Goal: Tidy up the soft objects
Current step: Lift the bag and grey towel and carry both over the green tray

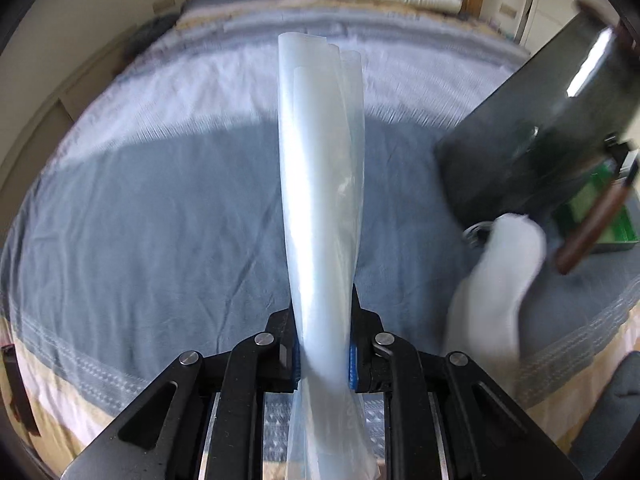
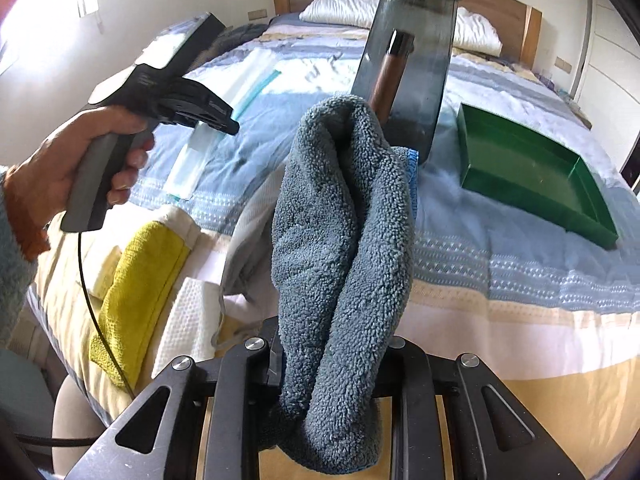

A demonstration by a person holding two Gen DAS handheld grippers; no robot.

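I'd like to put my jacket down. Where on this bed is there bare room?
The bedspread is bare in front of the green tray, and between tray and pillows. The near left edge is crowded: yellow cloth, white cloth.

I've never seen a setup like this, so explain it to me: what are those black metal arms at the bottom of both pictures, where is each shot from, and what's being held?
Those are hand-held grasping tools, one per hand, each with a camera looking along its fingers. The left tool grips a clear plastic bag; the right tool grips a blue-grey fluffy towel. The right view shows the person's hand holding the left tool. On the bed lie a green tray, a yellow cloth and a white cloth.
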